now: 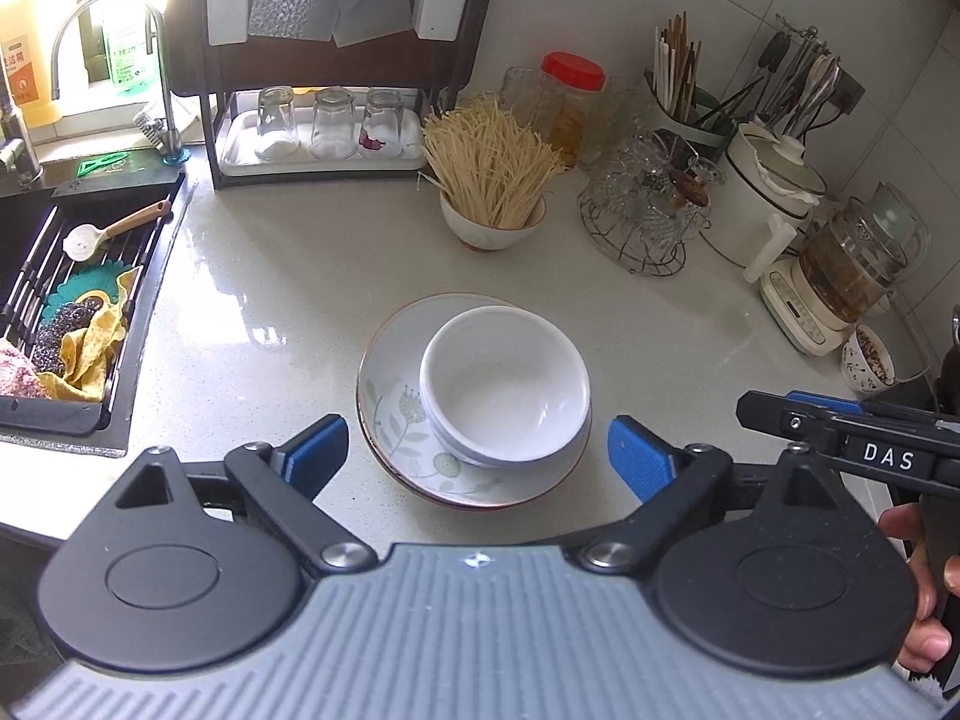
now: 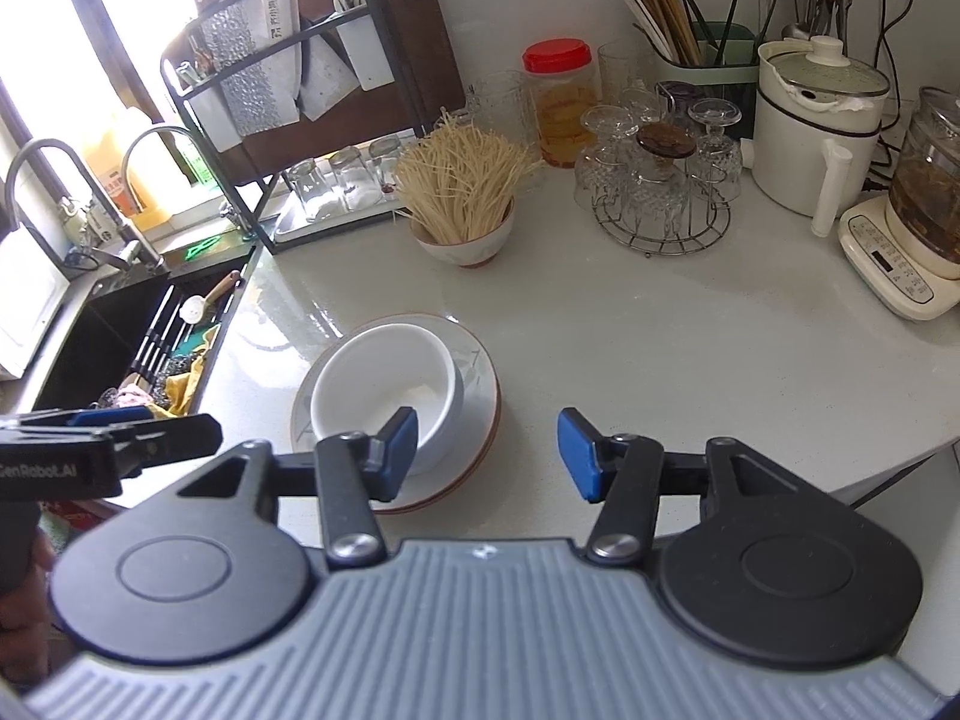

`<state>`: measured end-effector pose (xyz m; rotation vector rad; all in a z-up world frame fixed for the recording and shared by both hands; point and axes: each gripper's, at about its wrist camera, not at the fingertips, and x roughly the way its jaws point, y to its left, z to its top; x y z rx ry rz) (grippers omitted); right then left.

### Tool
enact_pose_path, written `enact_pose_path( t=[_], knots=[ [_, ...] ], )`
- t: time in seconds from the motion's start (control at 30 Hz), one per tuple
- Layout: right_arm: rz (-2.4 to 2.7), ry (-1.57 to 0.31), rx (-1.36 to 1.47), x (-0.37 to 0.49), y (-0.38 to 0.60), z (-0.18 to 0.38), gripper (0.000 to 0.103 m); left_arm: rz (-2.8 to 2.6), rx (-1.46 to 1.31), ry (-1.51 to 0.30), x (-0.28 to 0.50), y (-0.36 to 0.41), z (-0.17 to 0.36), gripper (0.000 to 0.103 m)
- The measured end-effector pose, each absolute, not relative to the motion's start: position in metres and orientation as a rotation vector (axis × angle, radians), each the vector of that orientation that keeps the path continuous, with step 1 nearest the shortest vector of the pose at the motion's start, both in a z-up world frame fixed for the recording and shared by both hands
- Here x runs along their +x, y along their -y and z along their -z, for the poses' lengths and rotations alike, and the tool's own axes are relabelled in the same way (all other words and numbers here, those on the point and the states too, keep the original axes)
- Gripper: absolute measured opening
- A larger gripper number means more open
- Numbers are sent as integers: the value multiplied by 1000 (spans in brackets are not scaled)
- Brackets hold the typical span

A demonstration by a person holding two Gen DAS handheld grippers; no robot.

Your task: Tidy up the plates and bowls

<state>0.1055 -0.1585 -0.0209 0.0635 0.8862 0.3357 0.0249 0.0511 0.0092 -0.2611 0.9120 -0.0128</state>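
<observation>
Pale speckled worktop [image 1: 288,276] carries the task items near its front edge. Floral plate [image 1: 390,414] lies flat on it, with at least one more plate rim visible beneath. White bowls [image 1: 504,384], nested and upright, sit on the plate, offset toward its right side. Left claw [image 1: 478,450] hovers over the stack, jaws spread wide, gripping nothing. Right claw [image 2: 487,450] hangs just right of the stack, jaws apart, nothing between them.
</observation>
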Motion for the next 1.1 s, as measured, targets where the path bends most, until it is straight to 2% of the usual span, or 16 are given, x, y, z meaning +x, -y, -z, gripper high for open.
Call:
enact_pose_path(
  t=[0.03, 0.1, 0.13, 0.17, 1.1],
  knots=[
    [-331, -886, 65, 106, 159, 21, 55, 11, -260, -914, 26, -51, -9, 97],
    [-324, -882, 74, 107, 162, 22, 69, 6, -255, -916, 26, -50, -10, 97],
    [-318, -878, 80, 107, 164, 22, 84, 4, -251, -918, 26, -50, -10, 97],
    [-313, -870, 86, 107, 166, 21, 87, 3, -246, -920, 26, -49, -10, 98],
    [-269, -875, 88, 101, 168, 26, 88, -19, -208, -929, 29, -46, -10, 98]
  ],
)
